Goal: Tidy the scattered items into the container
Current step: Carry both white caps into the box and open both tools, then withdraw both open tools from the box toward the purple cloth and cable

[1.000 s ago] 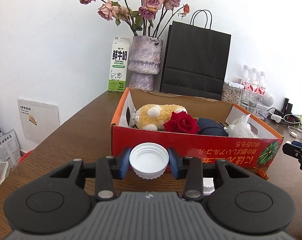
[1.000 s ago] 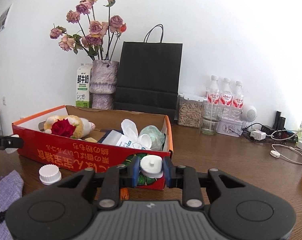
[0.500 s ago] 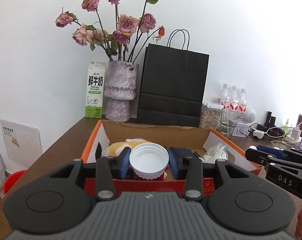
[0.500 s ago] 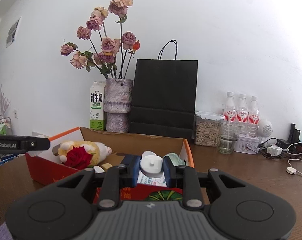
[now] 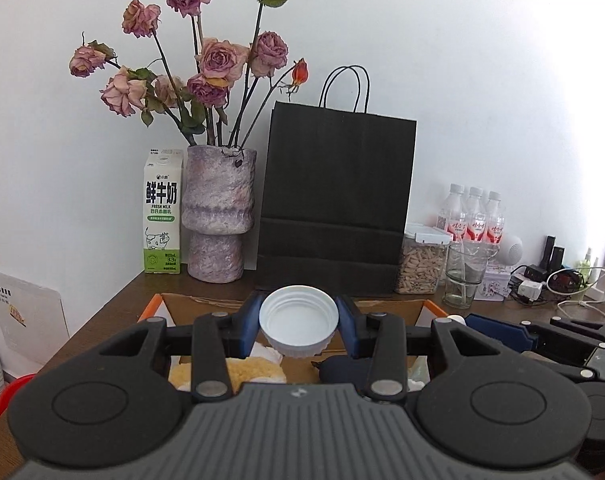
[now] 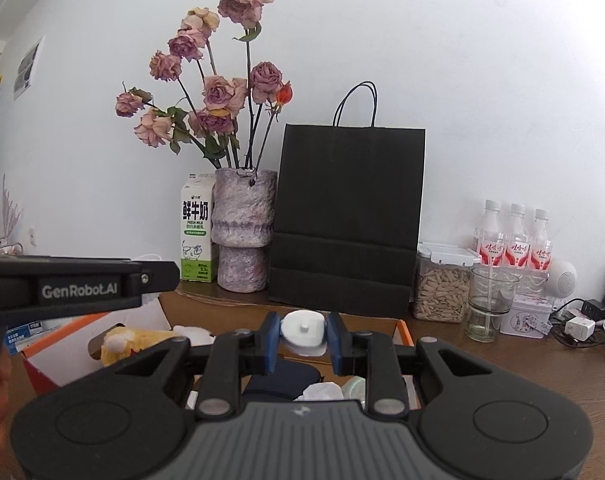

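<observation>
3 bottles (image 5: 474,216) (2 caps (image 5: 298,326)).

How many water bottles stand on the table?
3: left bottle, middle bottle and right bottle, in a row against the wall, behind the glass. Others may be hidden.

**Room and backdrop: findings**

Plain white wall (image 5: 462,60), evenly and brightly lit. Dark brown wooden table (image 6: 502,344) set against it. Along the table's back edge: milk carton (image 5: 162,216), stone-textured vase (image 5: 218,216) of dried roses (image 5: 222,56), black paper bag (image 5: 338,200), three water bottles (image 6: 512,236).
</observation>
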Available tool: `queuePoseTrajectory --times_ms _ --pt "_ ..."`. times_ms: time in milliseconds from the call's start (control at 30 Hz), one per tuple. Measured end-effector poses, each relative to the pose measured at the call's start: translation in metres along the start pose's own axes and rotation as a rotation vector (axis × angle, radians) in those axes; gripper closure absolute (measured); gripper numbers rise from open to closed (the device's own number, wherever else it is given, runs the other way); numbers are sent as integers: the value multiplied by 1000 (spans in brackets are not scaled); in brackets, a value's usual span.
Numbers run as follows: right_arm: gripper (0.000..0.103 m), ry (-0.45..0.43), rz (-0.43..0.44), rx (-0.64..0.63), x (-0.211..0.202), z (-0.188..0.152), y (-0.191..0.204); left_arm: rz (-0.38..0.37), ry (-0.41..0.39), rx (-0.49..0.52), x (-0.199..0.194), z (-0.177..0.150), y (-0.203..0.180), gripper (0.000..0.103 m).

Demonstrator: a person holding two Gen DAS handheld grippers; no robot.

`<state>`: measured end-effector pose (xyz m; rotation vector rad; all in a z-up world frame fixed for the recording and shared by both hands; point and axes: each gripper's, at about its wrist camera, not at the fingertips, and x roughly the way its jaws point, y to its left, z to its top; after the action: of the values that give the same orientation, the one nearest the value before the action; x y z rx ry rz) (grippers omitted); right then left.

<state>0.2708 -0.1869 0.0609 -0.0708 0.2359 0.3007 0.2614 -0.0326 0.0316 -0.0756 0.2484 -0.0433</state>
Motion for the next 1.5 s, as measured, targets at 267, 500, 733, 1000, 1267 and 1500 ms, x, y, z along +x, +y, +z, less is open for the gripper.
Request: queuePoseTrajectory --times_ms 267,500,733,1000,1267,1500 --pt "79 58 2 16 17 -16 -4 23 54 37 15 -18 4 62" --pt "79 56 -2 14 14 -19 -3 28 56 66 14 -24 0 62" --pt "76 55 9 10 13 -22 -2 41 48 71 12 -26 0 56" --pt "0 19 -32 0 0 -25 2 114 -59 55 -7 -25 4 0" --pt "0 32 -30 -21 -3 -27 7 121 -61 54 -12 -28 6 0" --pt "0 36 -42 -23 -5 -28 8 117 -71 77 -13 -31 3 0"
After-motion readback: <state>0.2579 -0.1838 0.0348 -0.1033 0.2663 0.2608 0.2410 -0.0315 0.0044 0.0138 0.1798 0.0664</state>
